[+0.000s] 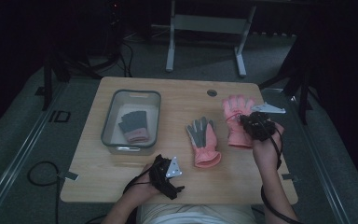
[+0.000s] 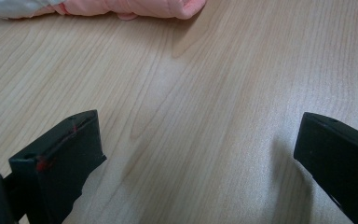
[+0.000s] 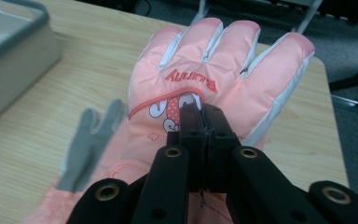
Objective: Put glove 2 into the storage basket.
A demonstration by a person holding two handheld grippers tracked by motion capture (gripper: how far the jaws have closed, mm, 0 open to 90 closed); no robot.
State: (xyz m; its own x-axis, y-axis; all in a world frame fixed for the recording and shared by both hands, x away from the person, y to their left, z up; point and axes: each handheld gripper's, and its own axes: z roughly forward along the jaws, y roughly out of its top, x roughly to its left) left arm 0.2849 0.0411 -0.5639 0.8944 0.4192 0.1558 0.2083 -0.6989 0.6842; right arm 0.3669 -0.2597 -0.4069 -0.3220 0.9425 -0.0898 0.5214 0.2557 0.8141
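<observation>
Right gripper [image 3: 204,122] jaws pressed together, pinching the fabric on the back of a pink glove [image 3: 223,88], fingers of the glove pointing away from the camera; in the high view this glove [image 1: 237,122] sits at the right part of the wooden table [image 1: 177,105], under the right gripper [image 1: 257,125]. Left gripper [image 2: 196,154] jaws spread wide, nothing between them, just bare tabletop; in the high view it [image 1: 167,176] rests near the table's front edge. Count: two pink gloves on the table, second glove [image 1: 204,142] palm up with grey palm, mid-table, beside the held one. One grey bin [image 1: 114,105] at left, one grey-and-pink glove [image 1: 134,126] inside it. Two grippers
</observation>
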